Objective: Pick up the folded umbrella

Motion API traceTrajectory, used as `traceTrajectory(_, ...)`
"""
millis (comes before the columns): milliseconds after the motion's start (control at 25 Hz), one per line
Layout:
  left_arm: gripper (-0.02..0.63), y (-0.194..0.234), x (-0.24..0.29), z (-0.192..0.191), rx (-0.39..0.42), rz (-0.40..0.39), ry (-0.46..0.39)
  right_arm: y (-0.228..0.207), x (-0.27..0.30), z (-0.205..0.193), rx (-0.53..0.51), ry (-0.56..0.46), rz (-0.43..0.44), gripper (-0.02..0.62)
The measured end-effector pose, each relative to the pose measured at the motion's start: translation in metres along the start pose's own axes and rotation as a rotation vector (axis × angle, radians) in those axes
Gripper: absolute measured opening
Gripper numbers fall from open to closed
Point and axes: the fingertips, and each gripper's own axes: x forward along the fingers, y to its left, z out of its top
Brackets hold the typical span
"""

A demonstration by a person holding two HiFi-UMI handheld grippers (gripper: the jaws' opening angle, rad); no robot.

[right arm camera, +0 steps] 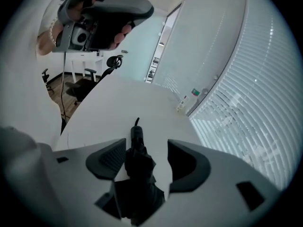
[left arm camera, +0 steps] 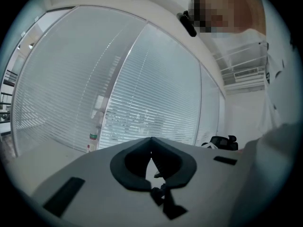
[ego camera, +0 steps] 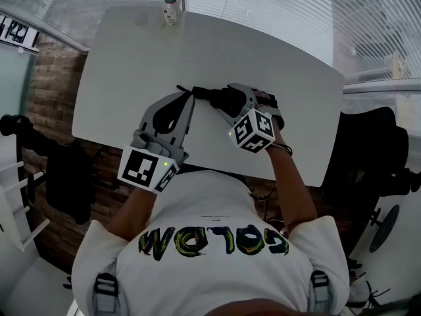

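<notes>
The folded black umbrella (ego camera: 209, 96) lies on the white table (ego camera: 263, 51) close to its near edge, strap end pointing left. My right gripper (ego camera: 227, 101) is tilted down over it. In the right gripper view the umbrella (right arm camera: 137, 157) lies between the parted pads of the right gripper (right arm camera: 147, 148), close against the left pad (right arm camera: 111, 157) and apart from the right one, so this gripper is open. My left gripper (ego camera: 189, 96) points level just left of the umbrella's end. The left gripper (left arm camera: 151, 140) is shut, tips touching, with nothing held.
A small plastic bottle (ego camera: 170, 5) stands at the table's far edge by the window blinds, and shows as the bottle (left arm camera: 93, 141) in the left gripper view. A black office chair (ego camera: 378, 150) stands right of the table. Brick-patterned floor lies at the left.
</notes>
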Motion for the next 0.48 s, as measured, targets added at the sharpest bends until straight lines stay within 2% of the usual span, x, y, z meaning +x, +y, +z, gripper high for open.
traceTrajectory(480, 0.011, 0.010, -0.006, -0.018, -0.024, 0.049, 0.027, 0.018, 0.062, -0.033, -0.100, 0.163, 0.182, 0.311)
